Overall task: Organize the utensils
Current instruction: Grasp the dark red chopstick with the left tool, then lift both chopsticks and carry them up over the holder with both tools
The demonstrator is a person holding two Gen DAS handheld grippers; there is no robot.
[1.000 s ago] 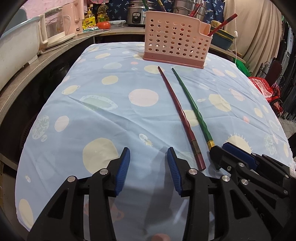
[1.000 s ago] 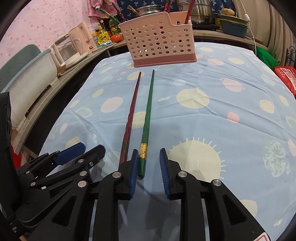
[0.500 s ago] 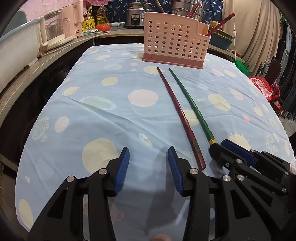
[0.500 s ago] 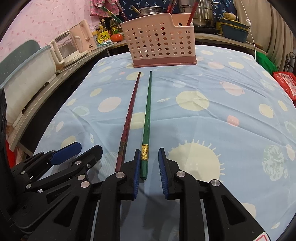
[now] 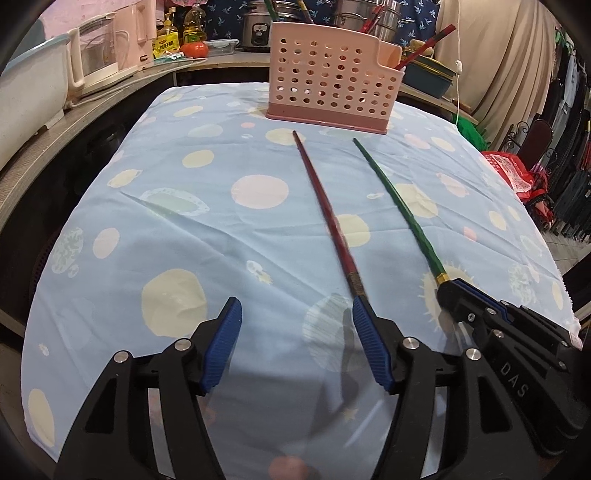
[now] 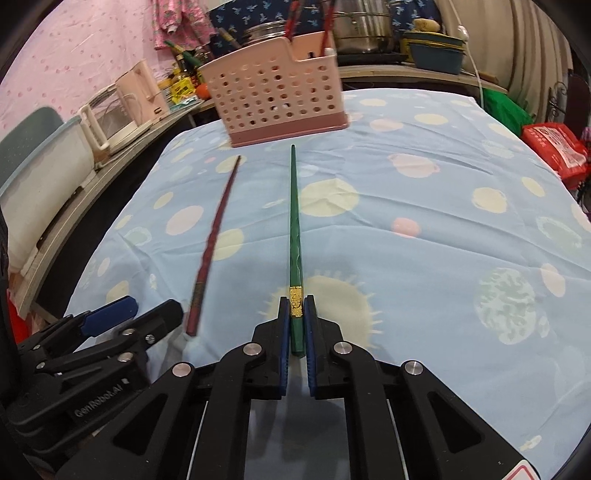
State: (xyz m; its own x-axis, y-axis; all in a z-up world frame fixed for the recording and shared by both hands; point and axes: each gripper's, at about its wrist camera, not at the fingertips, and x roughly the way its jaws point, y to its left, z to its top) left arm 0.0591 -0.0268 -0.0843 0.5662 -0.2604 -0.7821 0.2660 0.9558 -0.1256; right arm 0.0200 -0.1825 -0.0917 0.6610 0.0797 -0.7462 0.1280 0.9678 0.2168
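Pink perforated basket (image 6: 277, 99) stands at the far end of the table (image 5: 110, 229), on the blue spotted cloth; red-handled utensils (image 6: 327, 27) stick up from its taller compartment, the rest of its contents hidden. Right gripper (image 6: 296, 325) pinches the gold-banded butt of the green chopstick (image 6: 294, 221), whose tip points at the basket's base. Red chopstick (image 5: 325, 218) lies to its left, blurred, its butt touching the inner finger of the left gripper (image 5: 295, 343), which is spread wide with nothing between its pads. Open cloth lies left of the red chopstick and right of the green one. Table edge drops off just beside the left gripper.
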